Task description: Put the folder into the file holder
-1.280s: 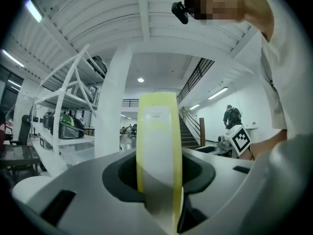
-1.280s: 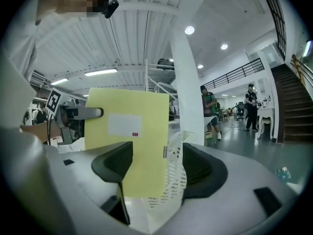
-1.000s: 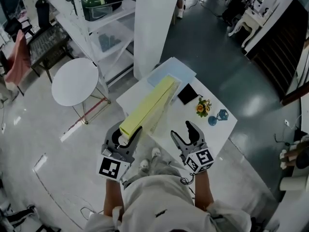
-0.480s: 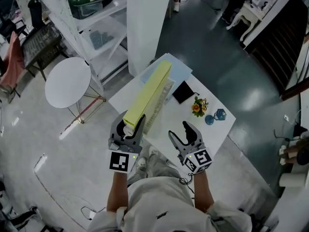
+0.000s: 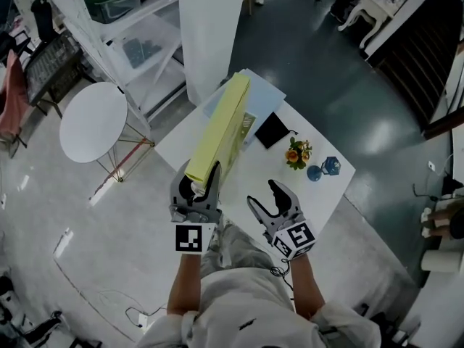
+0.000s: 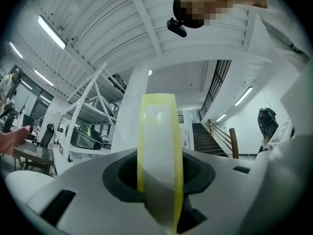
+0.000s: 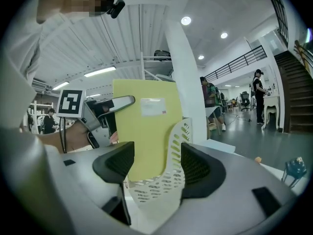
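A long yellow folder (image 5: 217,127) stands on edge over the white table (image 5: 319,194), and my left gripper (image 5: 197,188) is shut on its near end. In the left gripper view its spine (image 6: 159,146) runs up between the jaws. The white perforated file holder (image 5: 246,125) sits just right of the folder; in the right gripper view the folder (image 7: 146,126) stands behind the holder's wall (image 7: 168,177). My right gripper (image 5: 267,200) hovers open over the table's near edge. Its jaws have just been closing, with nothing between them.
A pale blue sheet (image 5: 270,93) lies at the table's far end, a black pad (image 5: 272,130) right of the holder, then a small flower bunch (image 5: 295,153) and a blue ornament (image 5: 330,166). A white pillar (image 5: 214,27) and a round side table (image 5: 93,122) stand nearby.
The left gripper has carried the folder to the right, closer to the file holder and more upright in the picture. The right gripper has sunk a little and its jaws stand narrower.
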